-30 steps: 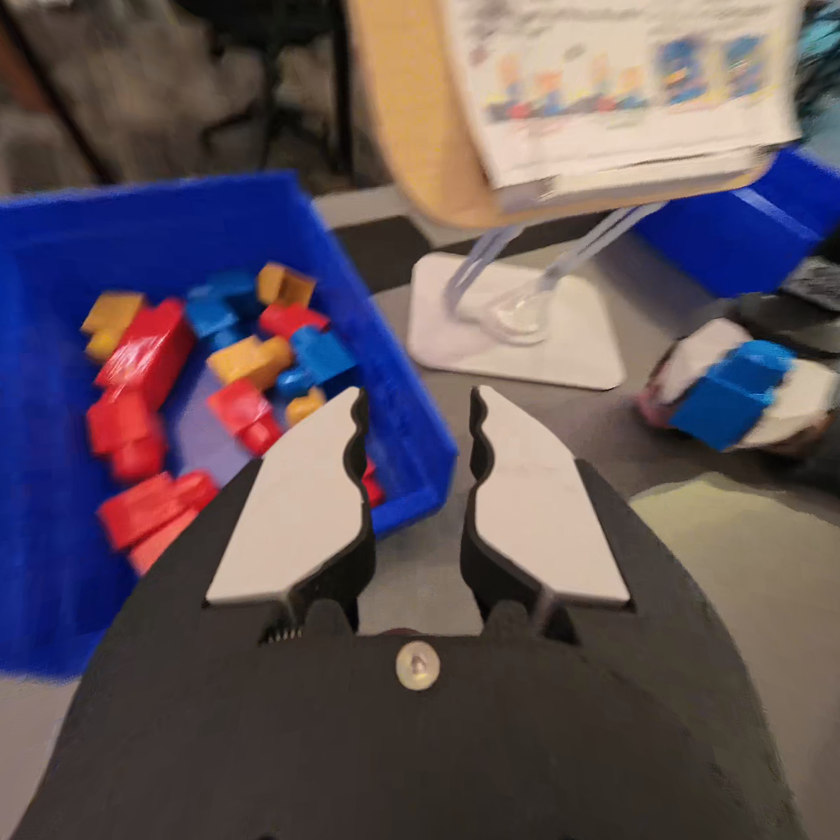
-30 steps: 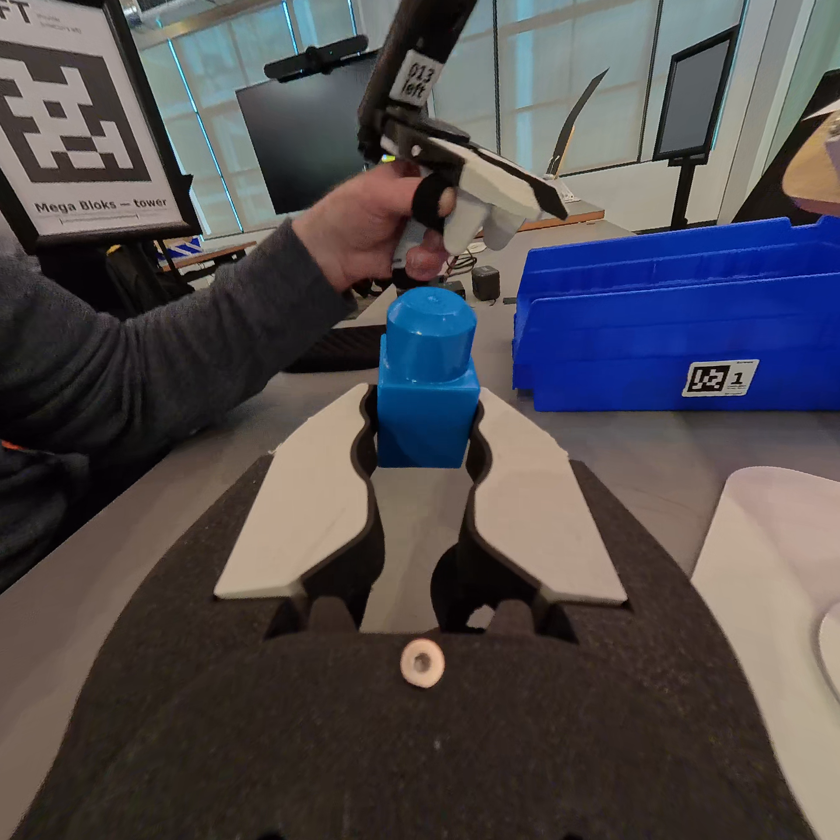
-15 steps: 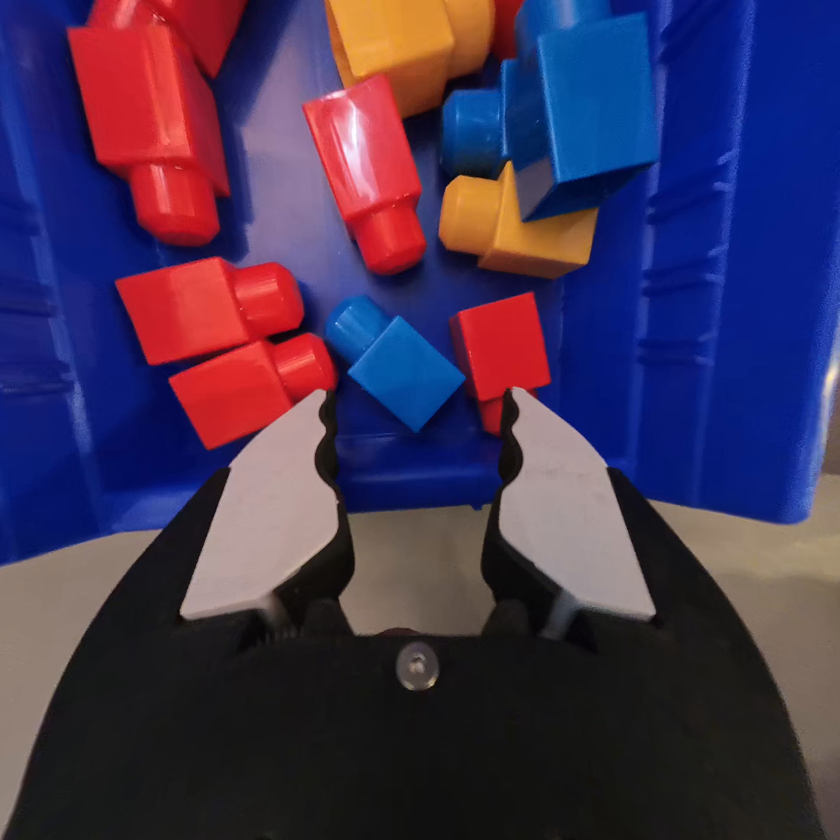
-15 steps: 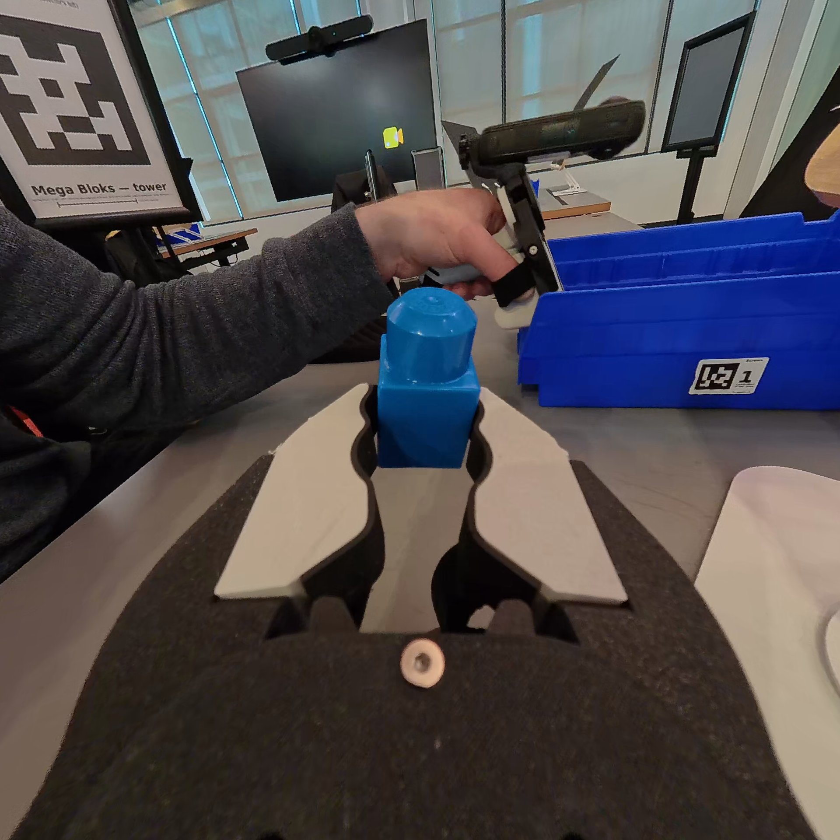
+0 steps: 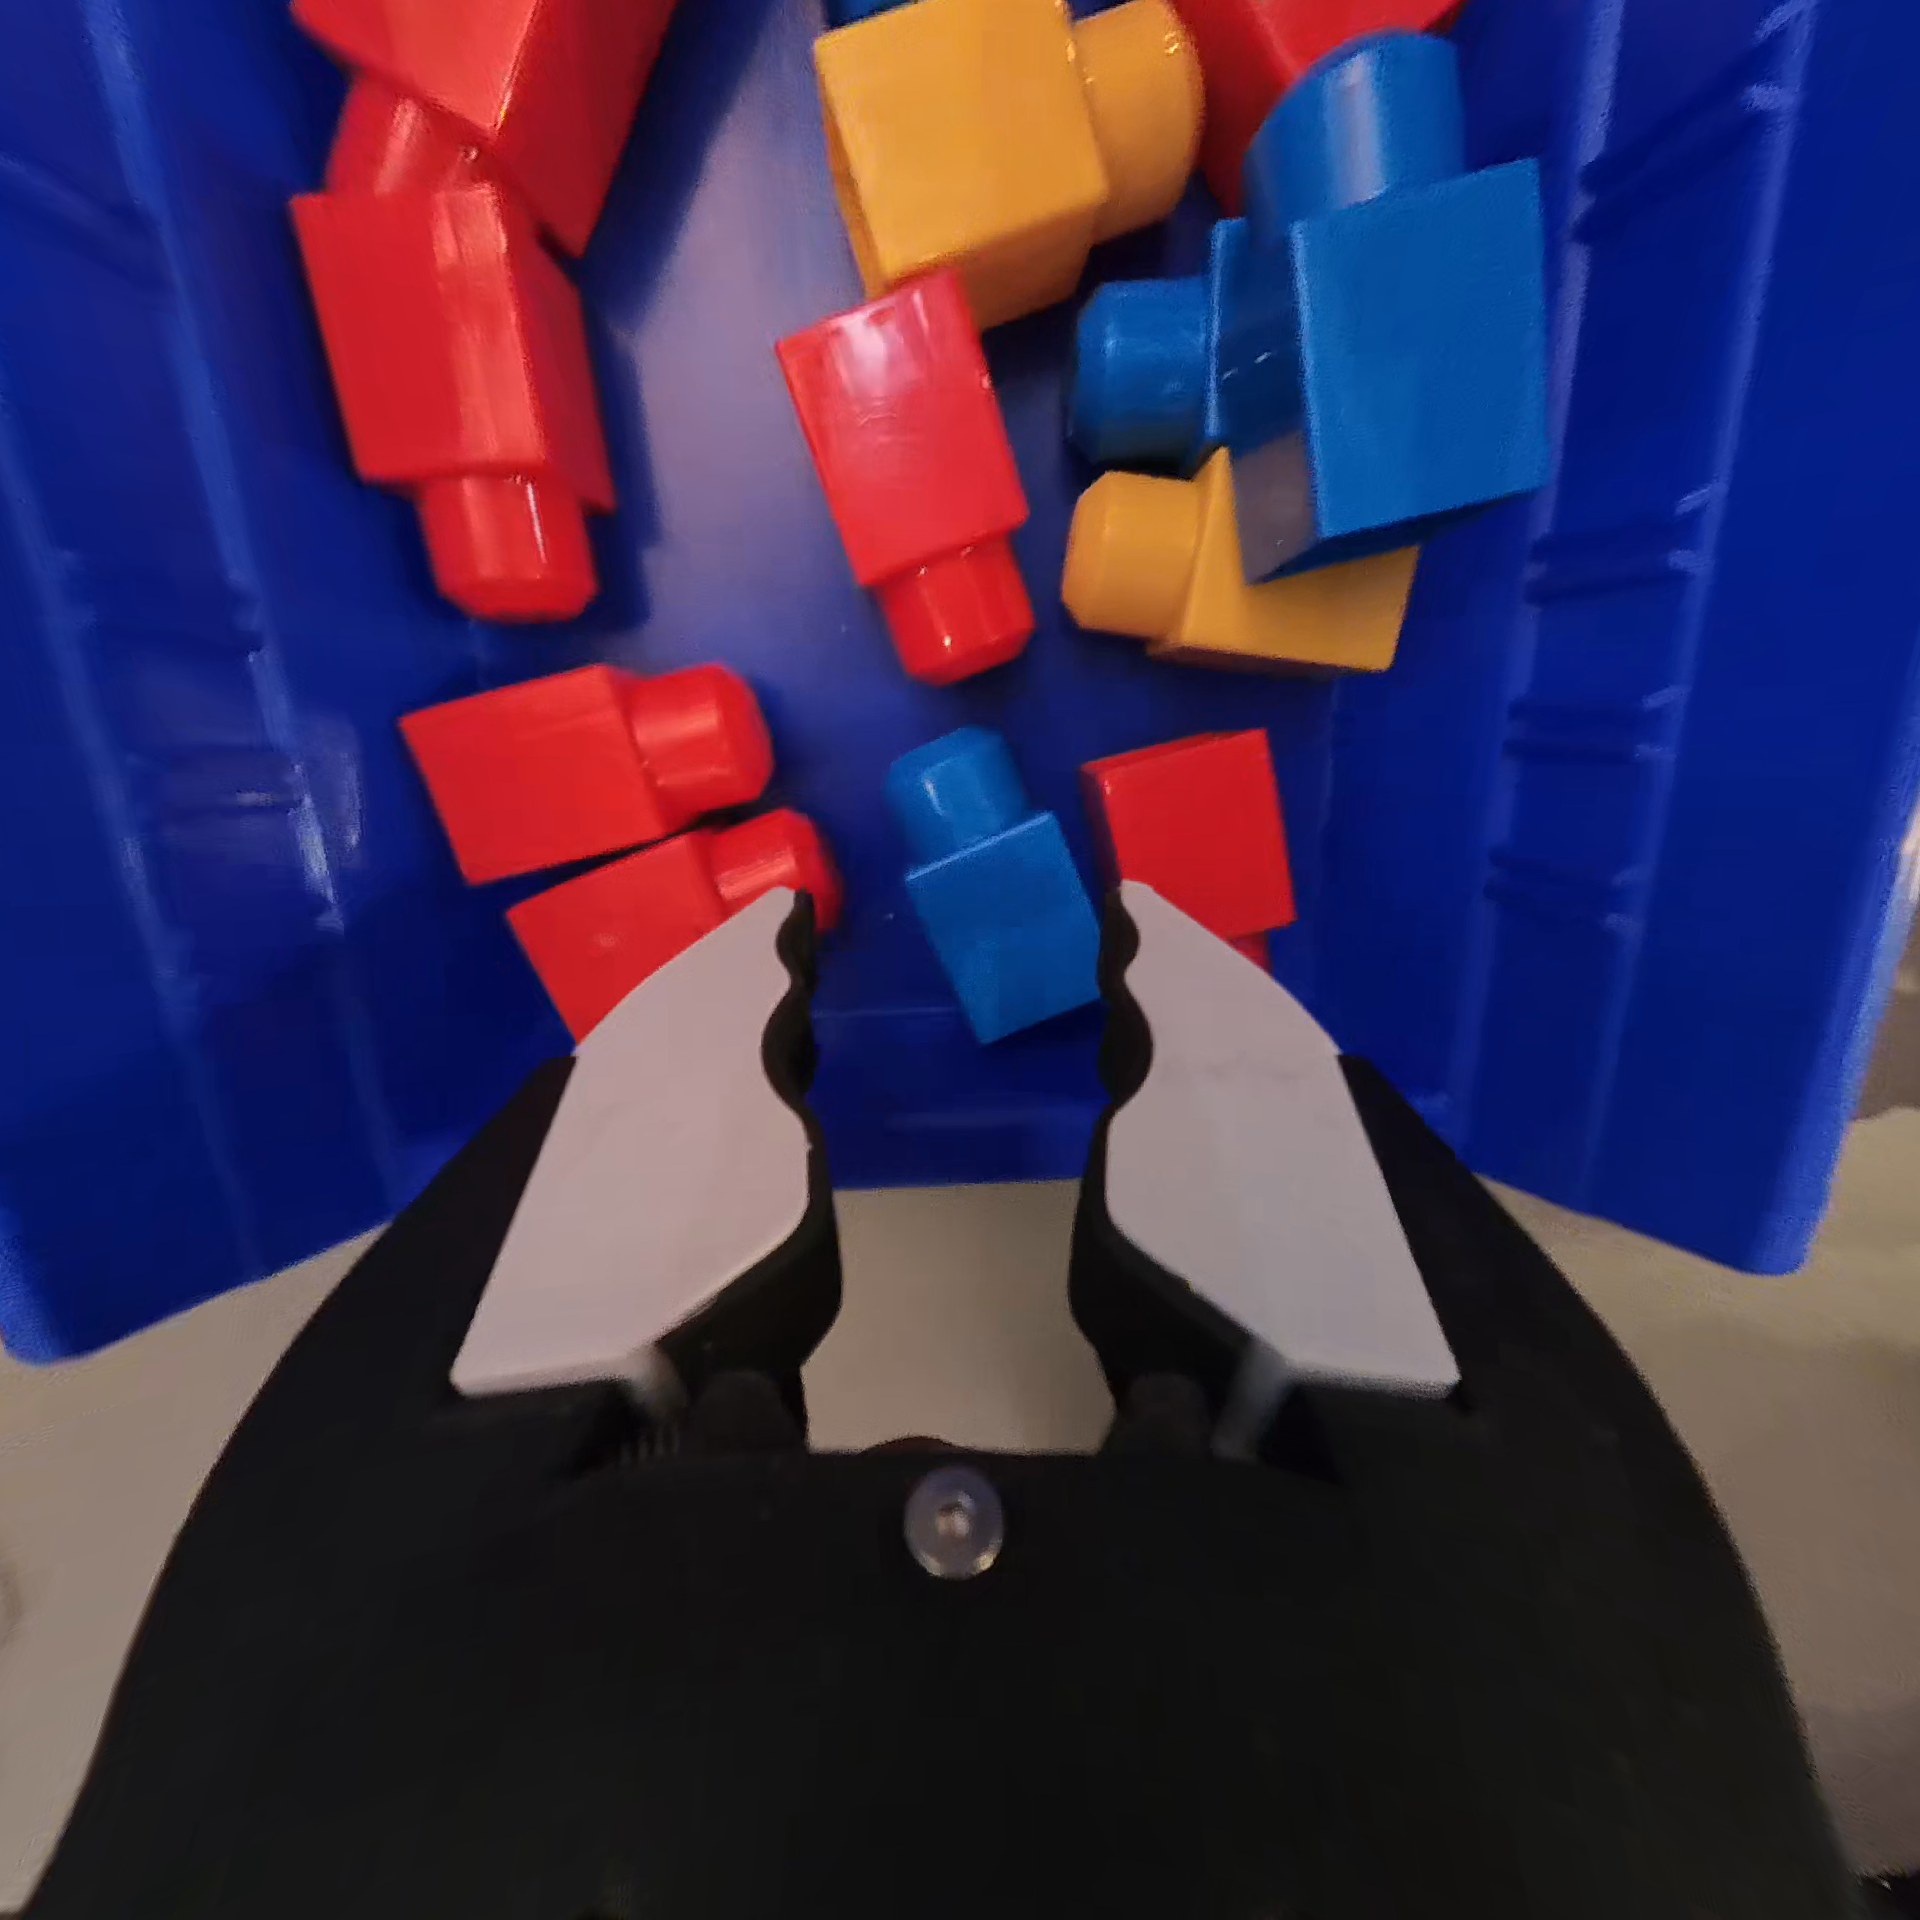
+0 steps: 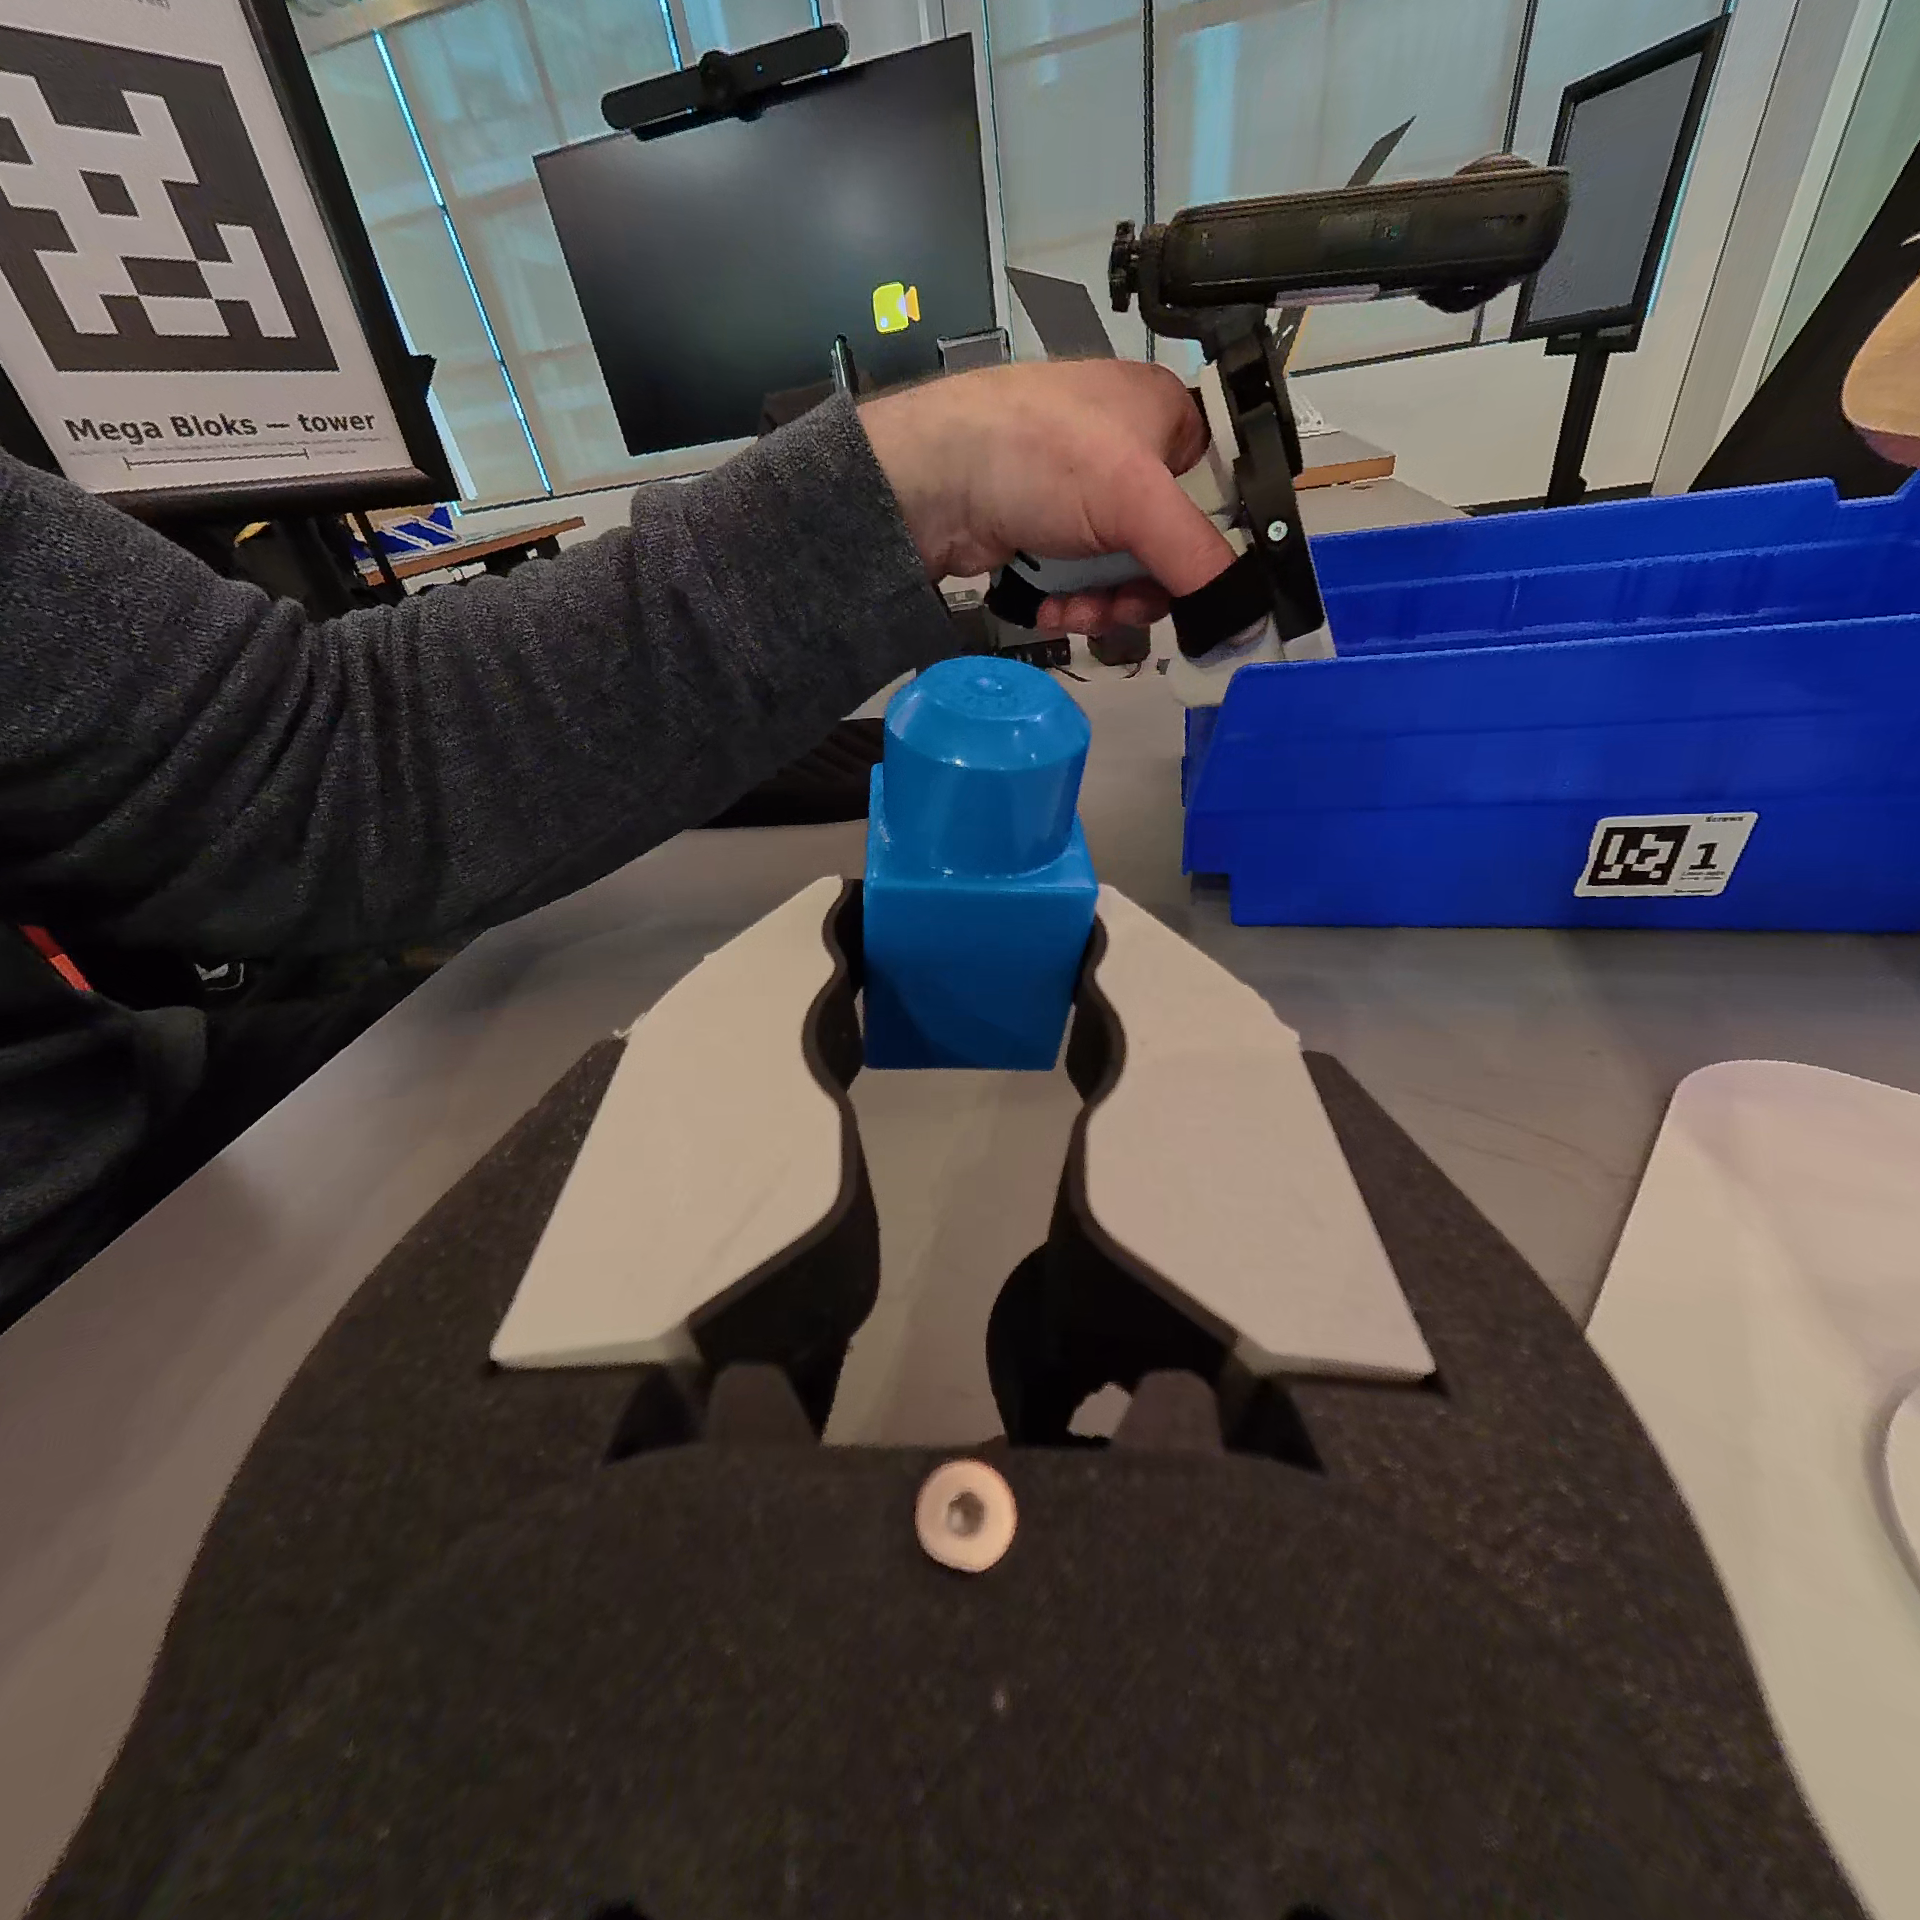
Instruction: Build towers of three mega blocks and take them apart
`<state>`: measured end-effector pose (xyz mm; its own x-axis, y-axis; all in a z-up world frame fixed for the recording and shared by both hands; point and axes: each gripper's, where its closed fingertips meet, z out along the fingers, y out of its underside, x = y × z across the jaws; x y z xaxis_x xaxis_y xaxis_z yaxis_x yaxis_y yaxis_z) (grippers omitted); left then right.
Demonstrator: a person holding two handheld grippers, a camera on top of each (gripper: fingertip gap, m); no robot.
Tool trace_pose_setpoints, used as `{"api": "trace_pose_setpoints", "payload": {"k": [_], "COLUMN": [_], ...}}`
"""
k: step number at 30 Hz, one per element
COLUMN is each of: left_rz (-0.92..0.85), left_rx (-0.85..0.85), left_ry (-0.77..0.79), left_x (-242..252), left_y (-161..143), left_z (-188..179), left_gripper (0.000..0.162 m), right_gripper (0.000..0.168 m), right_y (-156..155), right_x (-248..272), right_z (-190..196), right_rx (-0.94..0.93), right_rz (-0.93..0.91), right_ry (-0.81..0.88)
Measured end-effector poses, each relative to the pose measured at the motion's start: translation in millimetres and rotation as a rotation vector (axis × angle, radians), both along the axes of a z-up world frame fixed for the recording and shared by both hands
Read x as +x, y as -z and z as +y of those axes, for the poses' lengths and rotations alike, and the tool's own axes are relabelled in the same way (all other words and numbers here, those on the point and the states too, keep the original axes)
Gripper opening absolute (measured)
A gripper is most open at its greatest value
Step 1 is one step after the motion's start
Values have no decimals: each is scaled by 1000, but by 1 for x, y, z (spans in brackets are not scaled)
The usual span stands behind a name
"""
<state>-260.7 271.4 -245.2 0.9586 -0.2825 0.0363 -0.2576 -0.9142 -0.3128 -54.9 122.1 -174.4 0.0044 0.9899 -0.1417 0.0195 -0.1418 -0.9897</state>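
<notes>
My left gripper (image 5: 954, 920) is open and points down into the blue bin (image 5: 187, 727). A small blue block (image 5: 992, 894) lies on its side between the fingertips, nearer the right finger; I cannot tell if they touch. Red blocks lie to its left (image 5: 582, 769) and right (image 5: 1195, 831). Several more red, yellow (image 5: 966, 156) and blue (image 5: 1382, 343) blocks fill the bin behind. My right gripper (image 6: 971, 935) is shut on an upright blue block (image 6: 977, 883), stud up, just above the grey table (image 6: 1403, 1018). The left gripper also shows in the right wrist view, tilted into the bin.
The blue bin (image 6: 1558, 790) stands right of centre in the right wrist view, with a tag sticker on its side. A person's sleeved arm (image 6: 416, 707) reaches across the table. A white plate-like base (image 6: 1766, 1351) lies at the right. A framed sign (image 6: 156, 239) stands at the back left. Left tips to right tips: about 25 cm.
My left gripper swung over the bin, tipped down and came closer to the small blue block, now between its fingertips. My right gripper has held the blue block still.
</notes>
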Motion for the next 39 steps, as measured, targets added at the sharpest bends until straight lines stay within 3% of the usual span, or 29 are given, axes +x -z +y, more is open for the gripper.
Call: {"api": "trace_pose_setpoints", "payload": {"k": [5, 15, 17, 22, 35, 39], "left_rz": [-13, 38, 113, 14, -242, -454], "left_rx": [-86, -136, -65, 3, 338, 538], "left_ry": [25, 55, 94, 87, 127, 266], "left_x": [7, 4, 2, 7, 17, 56], "left_y": [17, 23, 21, 19, -36, -85], "left_z": [-9, 9, 18, 19, 29, 12], "left_gripper": [52, 36, 35, 35, 33, 32], "right_gripper": [36, 36, 36, 36, 36, 36], "right_y": [0, 1, 1, 1, 2, 2], "right_x": [0, -1, -1, -1, -2, -2], "right_z": [0, -1, -1, -1, -2, -2], "right_rx": [0, 9, 9, 9, 12, 9], "right_rz": [-2, -11, -11, -11, -15, -19], "right_ry": [0, 0, -1, -2, -1, -3]}}
